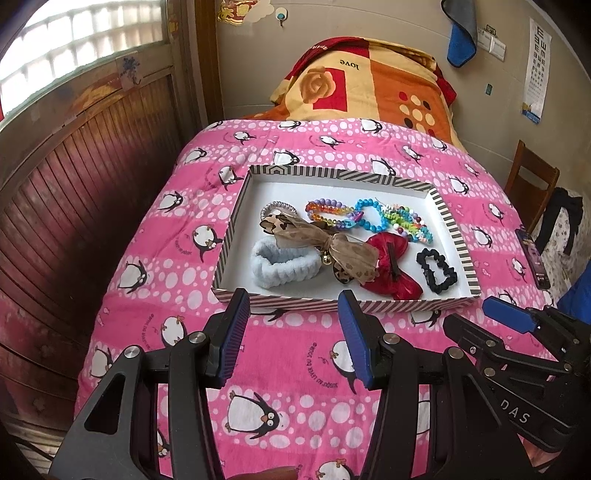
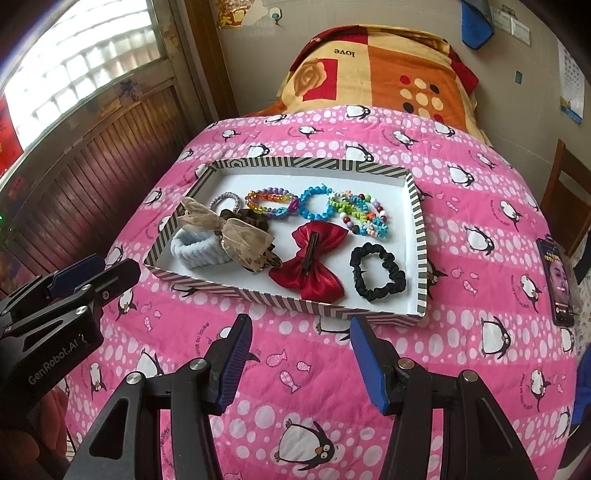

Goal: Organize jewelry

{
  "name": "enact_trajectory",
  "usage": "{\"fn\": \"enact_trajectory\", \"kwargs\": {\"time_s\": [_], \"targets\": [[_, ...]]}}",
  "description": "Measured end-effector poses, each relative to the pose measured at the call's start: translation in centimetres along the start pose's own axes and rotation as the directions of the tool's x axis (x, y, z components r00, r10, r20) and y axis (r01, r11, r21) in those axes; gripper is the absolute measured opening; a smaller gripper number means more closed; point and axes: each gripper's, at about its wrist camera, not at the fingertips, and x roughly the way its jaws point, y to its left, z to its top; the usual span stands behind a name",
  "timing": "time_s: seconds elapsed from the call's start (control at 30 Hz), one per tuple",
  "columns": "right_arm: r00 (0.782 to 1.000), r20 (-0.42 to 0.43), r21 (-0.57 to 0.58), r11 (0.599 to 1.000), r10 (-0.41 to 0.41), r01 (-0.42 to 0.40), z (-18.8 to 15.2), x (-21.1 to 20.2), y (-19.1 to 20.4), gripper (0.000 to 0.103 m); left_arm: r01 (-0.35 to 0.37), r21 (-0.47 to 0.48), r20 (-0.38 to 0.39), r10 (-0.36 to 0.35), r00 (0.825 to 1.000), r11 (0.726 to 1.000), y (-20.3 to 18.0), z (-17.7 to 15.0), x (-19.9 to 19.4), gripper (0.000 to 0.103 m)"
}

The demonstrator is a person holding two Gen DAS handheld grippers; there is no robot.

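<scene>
A: Left gripper [image 1: 293,301] and right gripper [image 2: 301,326], both spread, nothing between the pads, over a pink penguin quilt [image 2: 332,369] on a bed.
B: Text?
A: "love" on the blanket [image 1: 369,85], "GenRobot.AI" on the left tool.
B: Jewelry?
A: Beaded bracelets [image 2: 317,208] lie in the striped tray [image 2: 421,254], just beyond both tips.

— What sort of room is it?
— A bedroom. The bed [image 1: 303,369] wears a pink penguin-print cover, with a folded orange and red blanket [image 1: 369,85] at its head against a beige wall [image 1: 406,22].
— Any daylight?
— Plenty, through a window [image 1: 74,48] on the left, above dark wood panelling [image 1: 74,184]. On the right stands a wooden chair [image 1: 532,184] (an eye chart [image 1: 537,70] hangs above it).
</scene>
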Motion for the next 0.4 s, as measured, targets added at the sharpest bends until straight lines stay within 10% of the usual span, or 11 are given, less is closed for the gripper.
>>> {"fn": "enact_trajectory", "kwargs": {"time_s": [0.4], "targets": [[1.0,-0.004,0.007,1.0,0.005,-0.005,-0.56,0.14,-0.31,0.053,-0.003,0.007,0.013,0.003,1.0,1.0,0.0,-0.9,0.21,0.049]]}}
